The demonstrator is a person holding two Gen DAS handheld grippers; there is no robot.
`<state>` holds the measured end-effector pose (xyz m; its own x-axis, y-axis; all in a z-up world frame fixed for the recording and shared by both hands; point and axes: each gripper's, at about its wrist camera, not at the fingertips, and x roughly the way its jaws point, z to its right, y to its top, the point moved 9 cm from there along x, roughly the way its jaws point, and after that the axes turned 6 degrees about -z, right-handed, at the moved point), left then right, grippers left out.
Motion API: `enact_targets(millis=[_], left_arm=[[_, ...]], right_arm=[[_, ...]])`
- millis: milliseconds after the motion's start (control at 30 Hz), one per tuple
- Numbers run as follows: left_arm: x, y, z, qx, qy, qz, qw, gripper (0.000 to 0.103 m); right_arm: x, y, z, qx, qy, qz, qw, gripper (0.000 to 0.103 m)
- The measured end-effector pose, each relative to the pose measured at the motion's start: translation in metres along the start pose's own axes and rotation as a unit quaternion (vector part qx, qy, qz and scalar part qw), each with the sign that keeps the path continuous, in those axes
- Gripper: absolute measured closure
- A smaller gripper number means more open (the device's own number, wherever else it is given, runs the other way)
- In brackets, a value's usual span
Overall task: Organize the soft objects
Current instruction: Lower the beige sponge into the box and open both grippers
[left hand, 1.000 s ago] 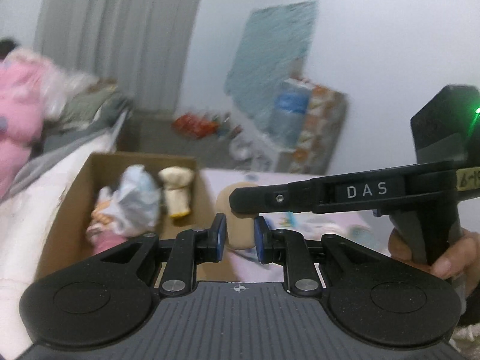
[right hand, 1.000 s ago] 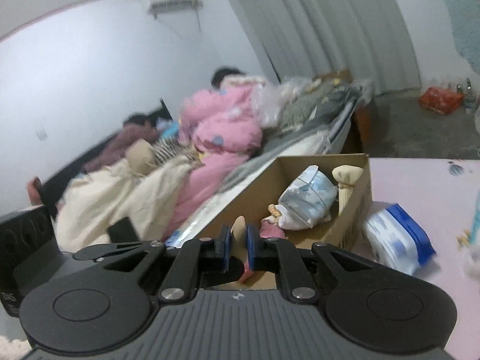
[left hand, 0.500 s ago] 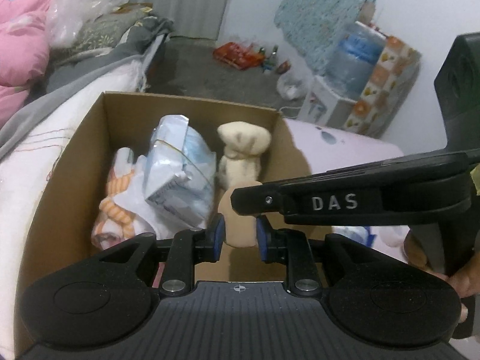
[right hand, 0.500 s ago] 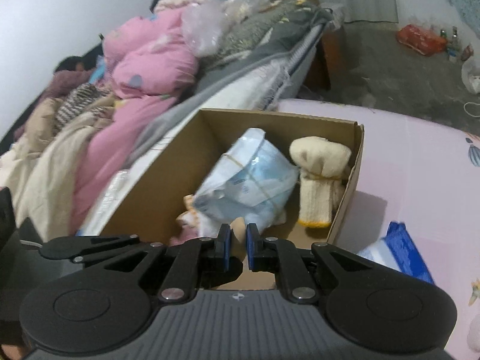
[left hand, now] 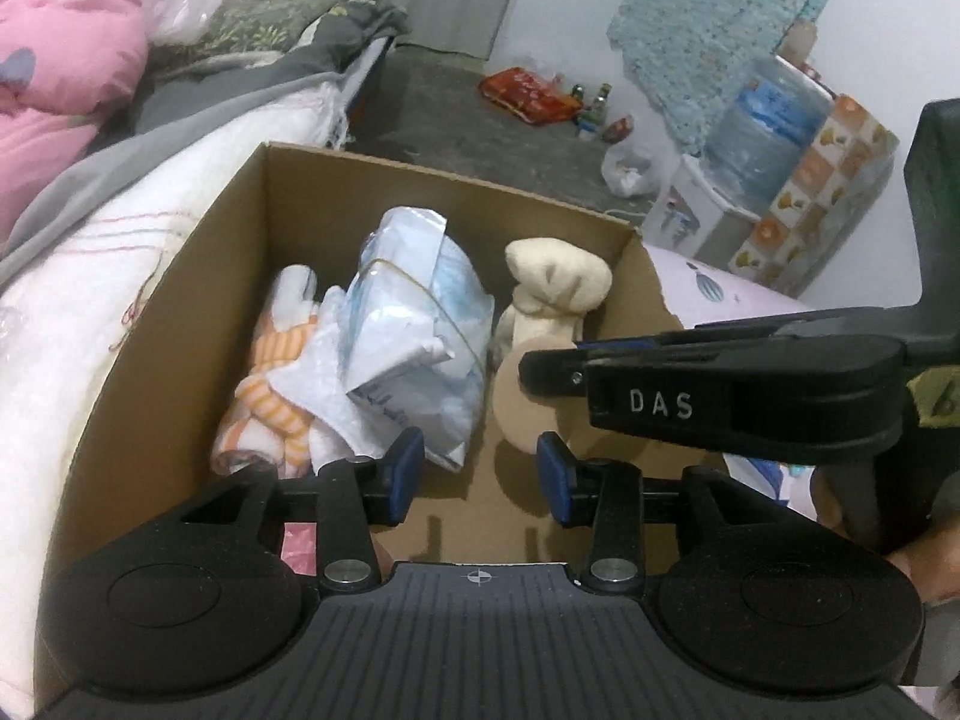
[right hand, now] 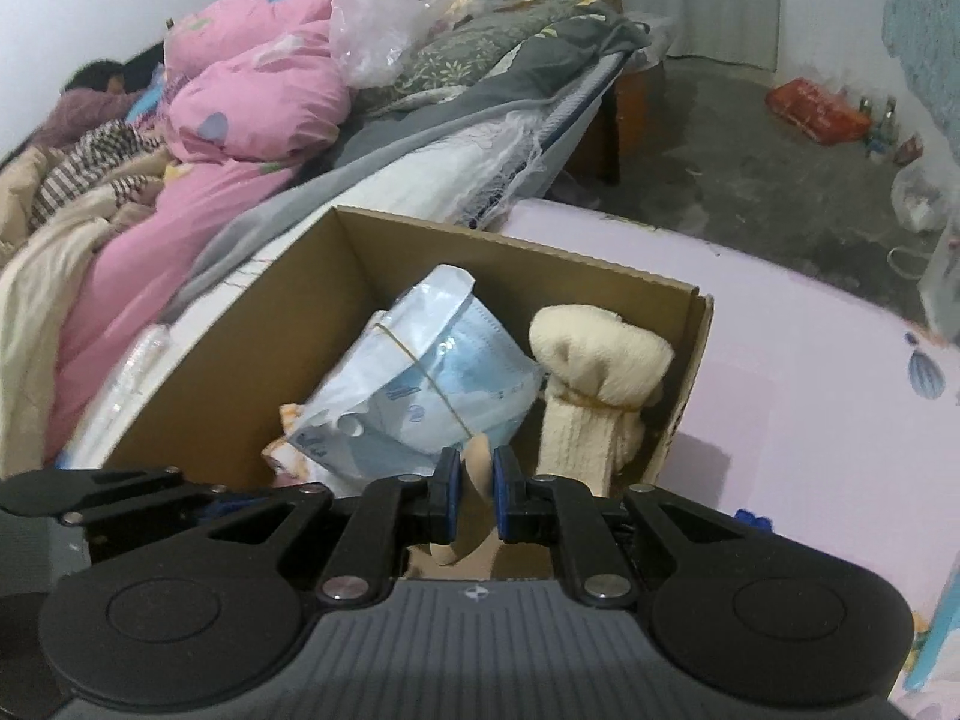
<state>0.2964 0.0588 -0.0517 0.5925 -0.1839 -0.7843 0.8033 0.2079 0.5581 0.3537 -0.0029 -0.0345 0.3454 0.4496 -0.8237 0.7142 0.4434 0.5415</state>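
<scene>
In the left wrist view, the left gripper point(left hand: 480, 474) hangs over the near end of the cardboard box point(left hand: 444, 177), its jaws opening with nothing between them; the tan pad point(left hand: 528, 402) it could take sits just ahead, pinched instead by the right gripper point(left hand: 549, 373), which reaches in from the right edge. To do this step well, I judge the pad should be let go low over the bare cardboard floor at the near right corner, since the rest of the box is taken: a bag of face masks point(left hand: 414, 330) fills the middle, a striped orange cloth point(left hand: 276, 396) lies along the left wall, and a cream rolled sock point(left hand: 555, 291) stands at the far right corner. In the right wrist view, the right gripper point(right hand: 477, 483) grips the tan pad point(right hand: 477, 462) between its blue tips, though its jaws are beginning to part. The mask bag point(right hand: 432, 378) touches the pad's far side, so a drop here may lean on it. A bed piled with a pink quilt point(right hand: 252, 90) runs beside the box.
</scene>
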Motion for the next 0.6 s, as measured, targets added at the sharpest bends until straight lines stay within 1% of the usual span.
enact_targets(millis=[100, 133, 300, 400, 600], left_arm=[[0.0, 0.0, -0.003, -0.009, 0.0, -0.002, 1.0, 0.06], [-0.001, 0.0, -0.003, -0.009, 0.0, 0.0, 1.0, 0.06], [-0.002, -0.001, 0.0, -0.003, 0.002, 0.002, 1.0, 0.059], [-0.002, 0.0, -0.001, -0.003, 0.003, 0.004, 1.0, 0.059], [-0.003, 0.001, -0.001, -0.005, 0.005, 0.009, 0.9999, 0.057]], right_arm=[[0.004, 0.001, -0.001, -0.017, -0.021, -0.002, 1.0, 0.057], [0.004, 0.002, -0.002, -0.022, -0.026, -0.002, 0.999, 0.055], [0.007, 0.002, -0.005, -0.036, -0.039, 0.003, 0.999, 0.054], [0.006, 0.003, -0.004, -0.035, -0.033, 0.01, 0.999, 0.054], [-0.005, 0.004, 0.001, -0.019, -0.003, 0.034, 0.999, 0.054]])
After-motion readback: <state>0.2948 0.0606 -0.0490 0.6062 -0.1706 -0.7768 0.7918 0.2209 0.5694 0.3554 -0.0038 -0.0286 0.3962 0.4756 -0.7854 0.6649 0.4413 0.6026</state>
